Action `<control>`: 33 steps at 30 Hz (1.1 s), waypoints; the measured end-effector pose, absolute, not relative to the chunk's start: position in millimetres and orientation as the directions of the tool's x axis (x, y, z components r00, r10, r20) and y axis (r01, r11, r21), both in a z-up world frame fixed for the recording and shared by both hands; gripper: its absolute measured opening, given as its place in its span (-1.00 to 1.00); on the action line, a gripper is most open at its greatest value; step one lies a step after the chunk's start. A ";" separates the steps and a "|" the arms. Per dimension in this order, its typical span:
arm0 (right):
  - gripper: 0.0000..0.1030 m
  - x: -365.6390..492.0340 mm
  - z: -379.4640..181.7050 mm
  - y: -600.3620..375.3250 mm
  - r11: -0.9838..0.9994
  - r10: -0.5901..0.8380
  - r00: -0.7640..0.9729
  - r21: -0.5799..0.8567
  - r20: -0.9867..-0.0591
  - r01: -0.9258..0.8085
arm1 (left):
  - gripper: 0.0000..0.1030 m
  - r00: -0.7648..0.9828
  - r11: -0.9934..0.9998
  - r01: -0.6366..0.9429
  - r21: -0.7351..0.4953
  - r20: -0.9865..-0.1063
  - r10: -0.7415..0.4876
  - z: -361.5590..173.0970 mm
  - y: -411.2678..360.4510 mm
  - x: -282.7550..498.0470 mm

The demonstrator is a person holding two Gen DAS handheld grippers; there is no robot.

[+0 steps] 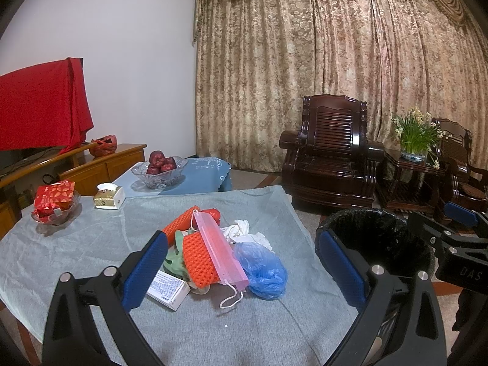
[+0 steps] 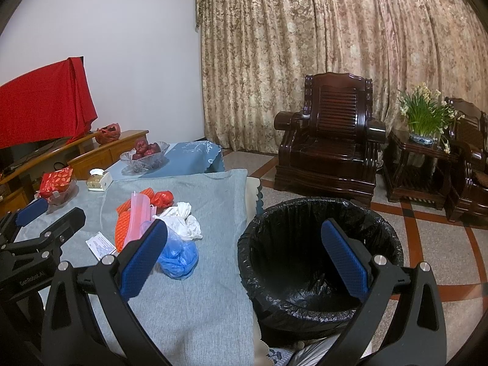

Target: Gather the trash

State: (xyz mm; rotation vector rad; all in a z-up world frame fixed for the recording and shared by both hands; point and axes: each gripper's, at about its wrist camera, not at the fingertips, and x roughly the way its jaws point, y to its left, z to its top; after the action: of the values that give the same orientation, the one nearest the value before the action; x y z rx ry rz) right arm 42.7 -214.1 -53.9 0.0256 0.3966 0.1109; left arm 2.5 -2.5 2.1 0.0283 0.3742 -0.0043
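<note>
While both tools hang spread and empty, left tool sits over the trash pile on the grey-clothed worktop; right tool is over the rim of the black-lined bin, just beside the worktop edge.

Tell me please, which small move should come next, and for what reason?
Probably lower the left hand-held gripper onto the pink face mask and close on it. Both grippers are open and hold nothing, the right hand-held gripper hangs near the black-lined trash bin, which looks empty, and the mask lies on top of the trash pile, directly ahead of the left one.
</note>
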 end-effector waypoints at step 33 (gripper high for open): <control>0.90 108.4 -109.4 -137.9 0.967 0.240 0.844 0.044 -0.479 -0.251 | 0.88 0.894 0.975 -0.211 0.068 -0.389 0.221 -27.0 109.1 30.0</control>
State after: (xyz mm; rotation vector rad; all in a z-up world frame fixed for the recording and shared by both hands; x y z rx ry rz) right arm 108.4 -137.9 -109.4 -0.0209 0.5024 0.2590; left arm 30.0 109.1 -27.0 0.0242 0.4066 0.2237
